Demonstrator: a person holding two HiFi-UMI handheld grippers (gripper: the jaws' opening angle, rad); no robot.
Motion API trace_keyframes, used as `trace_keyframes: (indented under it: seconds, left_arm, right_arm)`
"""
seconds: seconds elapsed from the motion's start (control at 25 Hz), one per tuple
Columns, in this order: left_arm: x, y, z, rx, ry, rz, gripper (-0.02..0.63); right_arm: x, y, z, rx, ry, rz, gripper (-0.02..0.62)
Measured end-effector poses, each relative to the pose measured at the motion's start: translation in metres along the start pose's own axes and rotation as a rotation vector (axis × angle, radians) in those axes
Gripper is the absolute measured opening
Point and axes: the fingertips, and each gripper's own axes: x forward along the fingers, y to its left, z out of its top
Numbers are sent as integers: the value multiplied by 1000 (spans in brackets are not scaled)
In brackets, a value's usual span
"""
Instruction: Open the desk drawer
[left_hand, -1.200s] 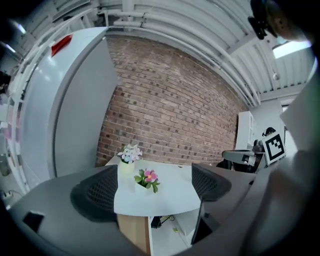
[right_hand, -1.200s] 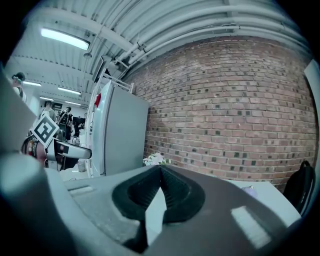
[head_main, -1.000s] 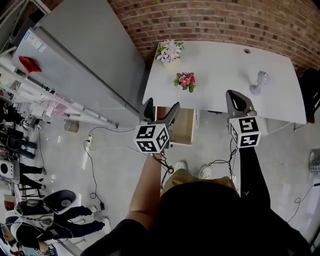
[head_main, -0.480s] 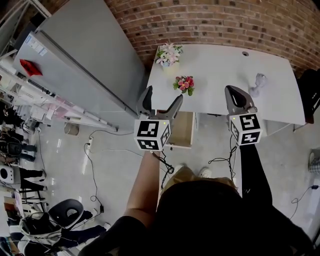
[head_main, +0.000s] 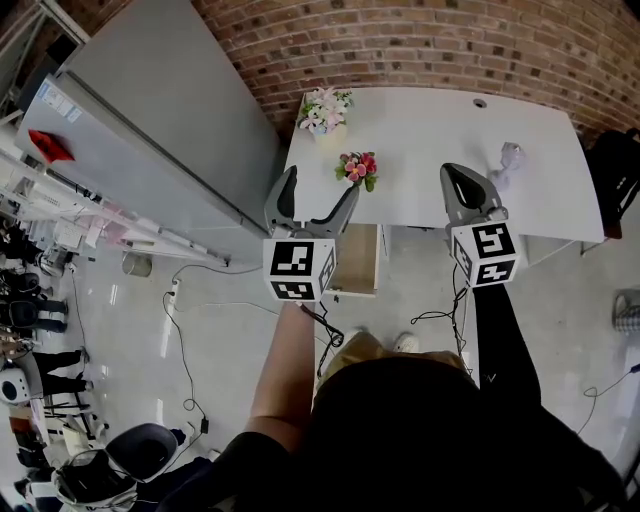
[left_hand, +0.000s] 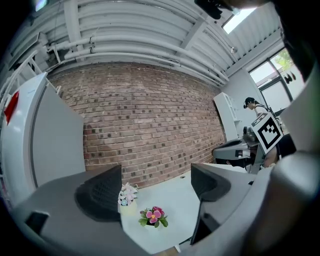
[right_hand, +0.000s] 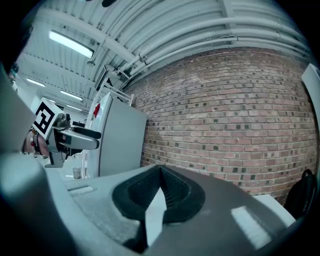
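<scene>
A wood-coloured drawer (head_main: 358, 260) juts out from under the front edge of the white desk (head_main: 430, 140), its inside showing. My left gripper (head_main: 312, 198) hangs open above the drawer's left side, with nothing between its jaws. In the left gripper view the left gripper (left_hand: 155, 187) looks across the desk (left_hand: 177, 200) at the brick wall. My right gripper (head_main: 466, 192) is shut and empty over the desk's front edge, right of the drawer. In the right gripper view the right gripper (right_hand: 160, 172) has its pads meeting at the tips.
A white flower pot (head_main: 322, 108) and a pink flower pot (head_main: 355, 167) stand on the desk's left part, and a pale glass-like object (head_main: 506, 160) at its right. A tall grey cabinet (head_main: 170, 110) flanks the desk. Cables (head_main: 180, 320) lie on the floor, and a black chair (head_main: 615, 165) stands at the right.
Both grippers have risen and moved forward towards the desk edge. The left gripper's jaws look spread wider. The right gripper stays shut.
</scene>
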Motion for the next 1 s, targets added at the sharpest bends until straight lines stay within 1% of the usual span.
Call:
trace_keyframes:
  seconds: [0.08, 0.12, 0.2, 0.24, 0.36, 0.48, 0.56, 0.64, 0.68, 1.0]
  left_arm:
    - [0, -2, -1, -6, -2, -8, 430]
    - [0, -2, -1, -8, -3, -8, 405]
    - [-1, -2, -2, -8, -5, -3, 319]
    - [-1, -3, -2, -8, -6, -4, 288]
    - [0, -5, -4, -5, -5, -11, 242]
    - [-1, -3, -2, 1, -16, -5, 166]
    - [-2, -1, 1, 11, -35, 13, 123]
    - [-5, 3, 5, 20, -56, 45, 32]
    - [-6, 4, 6, 21, -63, 55, 9]
    - [-4, 9, 0, -16, -45, 69, 9]
  right_arm:
    - [-2, -1, 0, 6, -3, -5, 0]
    - [-2, -1, 0, 8, -4, -6, 0]
    - [-2, -1, 0, 9, -6, -6, 0]
    - [-2, -2, 0, 10, -7, -6, 0]
    - [-1, -3, -1, 13, -9, -9, 0]
    - [0, -2, 0, 14, -10, -9, 0]
    - [1, 0, 0, 12, -10, -6, 0]
    - [1, 0, -1, 11, -11, -4, 0]
    - [0, 0, -1, 11, -11, -4, 0]
    - [-2, -2, -2, 10, -3, -10, 0]
